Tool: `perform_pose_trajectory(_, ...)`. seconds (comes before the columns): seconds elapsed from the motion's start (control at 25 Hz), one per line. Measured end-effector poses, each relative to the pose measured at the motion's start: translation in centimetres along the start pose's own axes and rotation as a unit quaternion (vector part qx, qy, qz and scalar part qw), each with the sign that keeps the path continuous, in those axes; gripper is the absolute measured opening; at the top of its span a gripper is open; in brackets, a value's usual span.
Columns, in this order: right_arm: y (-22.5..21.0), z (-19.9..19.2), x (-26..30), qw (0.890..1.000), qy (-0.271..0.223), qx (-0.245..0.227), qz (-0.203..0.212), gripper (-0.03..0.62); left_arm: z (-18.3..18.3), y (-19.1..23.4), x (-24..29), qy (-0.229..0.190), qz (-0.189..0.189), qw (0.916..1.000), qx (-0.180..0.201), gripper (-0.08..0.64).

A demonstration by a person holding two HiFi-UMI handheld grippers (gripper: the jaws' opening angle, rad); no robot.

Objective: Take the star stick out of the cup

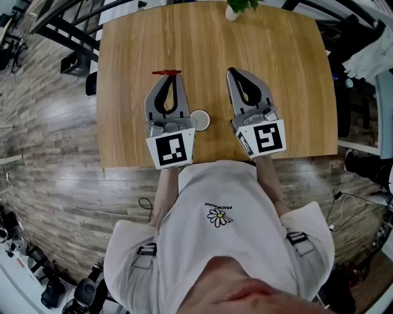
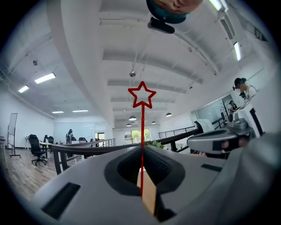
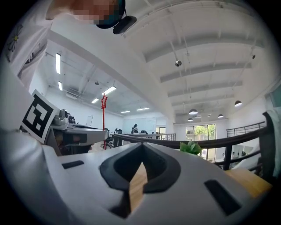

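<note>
Red star stick [image 2: 142,127], clamped between the closed jaws of the left tool [image 2: 142,148]; in the left gripper view its thin shaft rises straight from the meeting line of the jaws and ends in an outlined five-pointed star against the ceiling. In the head view the star stick [image 1: 167,72] appears only as a short red mark at the tip of the left tool [image 1: 167,77], clear of the cup [image 1: 200,120]. The cup, white and seen from above, stands on the wooden tabletop [image 1: 276,61] between the bodies of the two tools, touching or just beside the left one and partly hidden by it. Right tool [image 1: 236,72], lying beside the left over the tabletop, its jaws pressed together with nothing between them, as the right gripper view confirms [image 3: 142,146]; the same view shows the star stick [image 3: 104,118] upright at left. A potted plant [image 1: 236,7] sits at the far edge of the tabletop, well apart from the cup
</note>
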State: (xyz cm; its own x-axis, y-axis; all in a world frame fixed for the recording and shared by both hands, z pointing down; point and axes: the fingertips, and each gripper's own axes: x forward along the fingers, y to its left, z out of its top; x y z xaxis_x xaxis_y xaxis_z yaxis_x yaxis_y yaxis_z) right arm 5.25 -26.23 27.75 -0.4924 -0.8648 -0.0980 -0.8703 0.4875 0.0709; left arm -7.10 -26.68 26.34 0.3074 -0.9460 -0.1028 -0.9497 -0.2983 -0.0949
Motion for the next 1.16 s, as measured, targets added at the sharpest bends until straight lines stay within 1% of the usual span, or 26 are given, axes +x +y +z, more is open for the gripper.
perform_pose_trajectory(0.24, -0.3, -0.4, -0.4, 1.0, 0.011, -0.019, -0.01, 0.006, -0.5, 0.8, -0.3, 0.012, 0.012, 0.9998, -0.005, 0.018)
perform_pose_trajectory(0.36, -0.3, -0.3, -0.3, 1.0, 0.012, -0.021, -0.007, 0.006, -1.4, 1.1, -0.5, 0.027, 0.015, 0.9995, -0.001, 0.018)
perform_pose_trajectory(0.56, -0.3, -0.5, -0.2, 1.0, 0.015, -0.024, -0.001, 0.006, -0.4, 0.7, -0.1, 0.01, 0.015, 0.9998, -0.012, 0.018)
perform_pose_trajectory(0.8, 0.0, -0.5, -0.3, 1.0, 0.014, -0.026, 0.003, 0.006, -0.4, 0.9, -0.4, 0.011, 0.018, 0.9997, -0.012, 0.018)
perform_pose_trajectory(1.16, 0.1, -0.9, -0.2, 0.999, 0.019, -0.038, -0.005, 0.006, 0.0, 0.1, -0.4, 0.007, 0.004, 0.9999, -0.014, 0.018)
